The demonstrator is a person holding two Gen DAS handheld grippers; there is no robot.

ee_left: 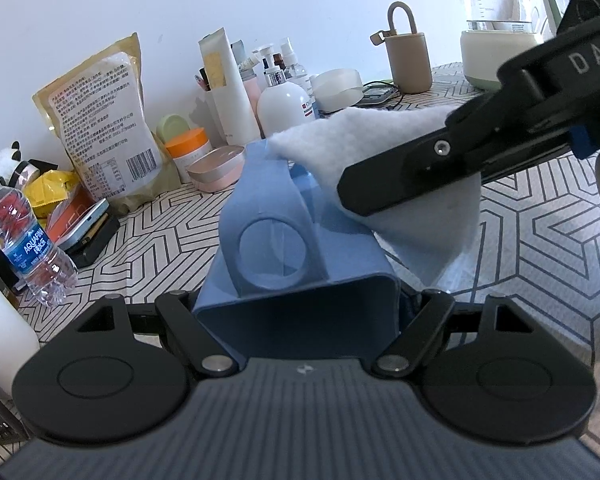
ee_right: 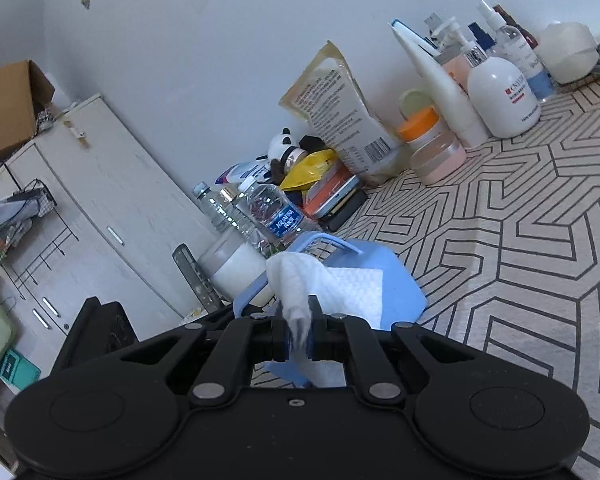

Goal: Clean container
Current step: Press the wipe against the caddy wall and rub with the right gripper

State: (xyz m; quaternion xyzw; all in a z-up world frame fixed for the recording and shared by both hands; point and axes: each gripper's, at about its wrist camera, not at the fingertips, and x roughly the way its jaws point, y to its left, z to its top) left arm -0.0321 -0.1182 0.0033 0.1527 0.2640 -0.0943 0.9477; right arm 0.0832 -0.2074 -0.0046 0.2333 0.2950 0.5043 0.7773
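The blue container [ee_left: 300, 248] is off the patterned table [ee_left: 540, 248], clamped at its near end between the closed-in jaws of the left gripper [ee_left: 298, 320], its cut-out handle facing up. The right gripper [ee_right: 299, 330] comes in from the right, jaws pinched tight on a white cloth [ee_left: 380, 136] that lies draped over the container's far edge. Seen from the right wrist, the cloth [ee_right: 332, 284] spreads across the blue wall. Farther off by the wall stand a water bottle [ee_left: 24, 240], an orange-lidded jar [ee_left: 188, 148], a white pump bottle [ee_left: 282, 108] and a glass kettle [ee_left: 496, 24].
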